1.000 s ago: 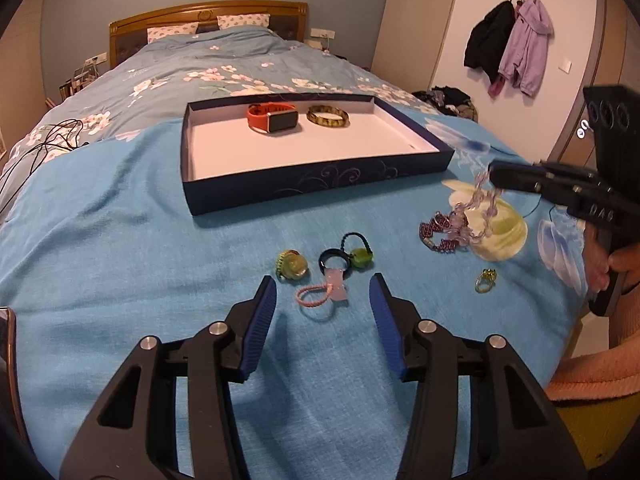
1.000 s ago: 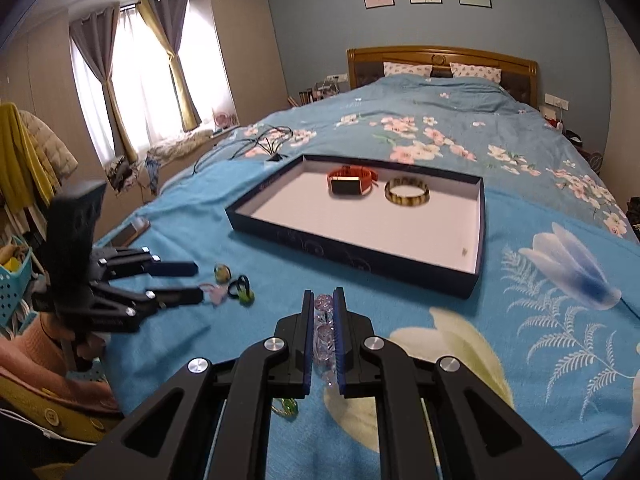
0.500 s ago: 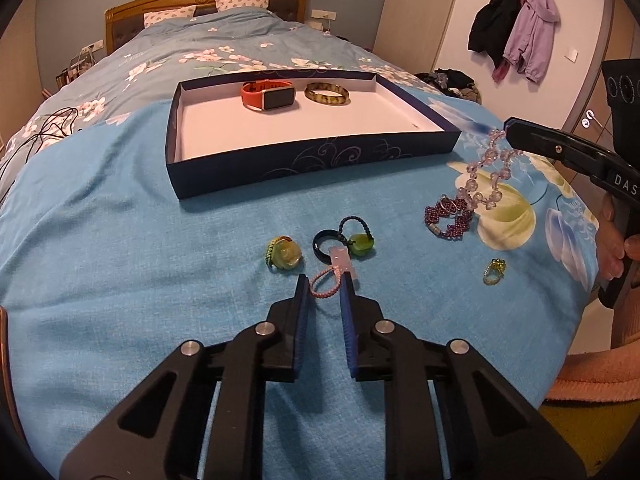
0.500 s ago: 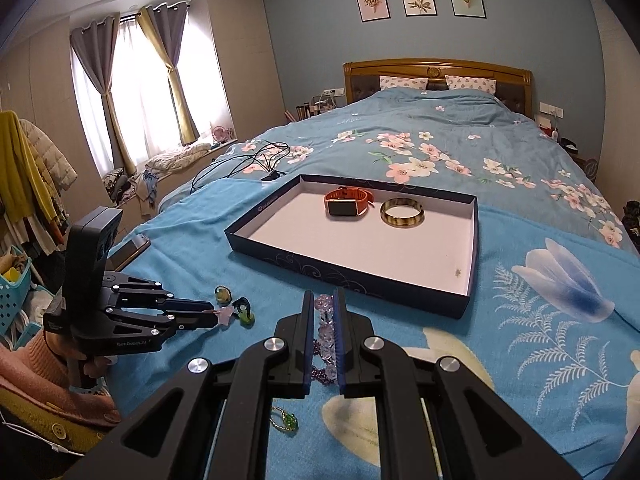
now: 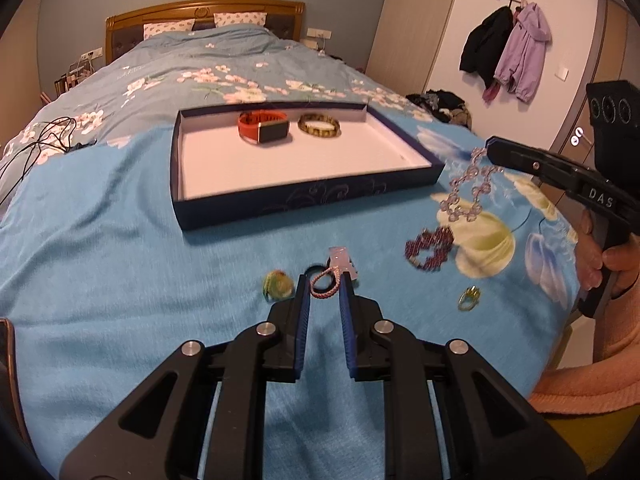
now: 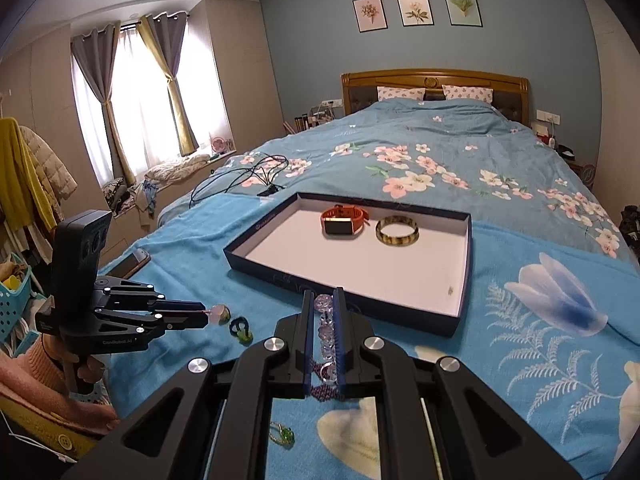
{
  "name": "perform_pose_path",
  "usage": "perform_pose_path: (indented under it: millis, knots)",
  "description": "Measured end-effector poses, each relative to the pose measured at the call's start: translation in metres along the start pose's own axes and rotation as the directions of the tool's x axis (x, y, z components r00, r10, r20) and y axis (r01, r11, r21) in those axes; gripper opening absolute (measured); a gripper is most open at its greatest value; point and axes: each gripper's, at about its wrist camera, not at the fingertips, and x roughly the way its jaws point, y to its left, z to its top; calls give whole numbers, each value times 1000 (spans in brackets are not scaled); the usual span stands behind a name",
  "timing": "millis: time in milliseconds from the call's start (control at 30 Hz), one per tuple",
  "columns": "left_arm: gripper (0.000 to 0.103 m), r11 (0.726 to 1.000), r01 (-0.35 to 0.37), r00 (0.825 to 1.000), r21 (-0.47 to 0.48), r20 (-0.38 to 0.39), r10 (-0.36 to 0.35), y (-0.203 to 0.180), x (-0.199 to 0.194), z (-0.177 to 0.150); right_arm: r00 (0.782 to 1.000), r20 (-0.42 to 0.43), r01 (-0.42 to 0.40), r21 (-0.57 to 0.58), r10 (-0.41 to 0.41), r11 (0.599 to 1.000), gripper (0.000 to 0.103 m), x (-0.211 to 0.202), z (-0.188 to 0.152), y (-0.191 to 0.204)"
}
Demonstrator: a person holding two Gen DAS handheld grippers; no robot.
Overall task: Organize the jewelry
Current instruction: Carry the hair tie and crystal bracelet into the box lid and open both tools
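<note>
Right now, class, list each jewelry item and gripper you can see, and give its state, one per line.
left gripper: shut on the pink hair tie
pink hair tie: gripped, lifted
right gripper: shut on the clear bead necklace
clear bead necklace: hanging, lifted
box: open
orange watch: in box
amber bangle: in box
purple bracelet: on bed
green ring: on bed

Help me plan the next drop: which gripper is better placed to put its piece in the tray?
Right. The right gripper already holds the clear bead bracelet lifted beside the tray; the left gripper is farther back with the pink hair tie.
</note>
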Motion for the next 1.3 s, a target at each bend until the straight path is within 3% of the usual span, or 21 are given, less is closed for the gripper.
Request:
perform_pose_path:
  millis: [400,767,1300]
  knots:
    - [15,1000,-20,998,13,63,20,4,-6,32,999,44,-7,-19,8,1000,7,9,26,-3]
    - [15,999,-35,997,13,73,34,12,6,54,997,73,14,-2,-13,1000,7,24,47,-13]
    - [15,997,-64,996,32,65,61,20,32,84,999,36,20,35,-21,999,7,66,63,-26]
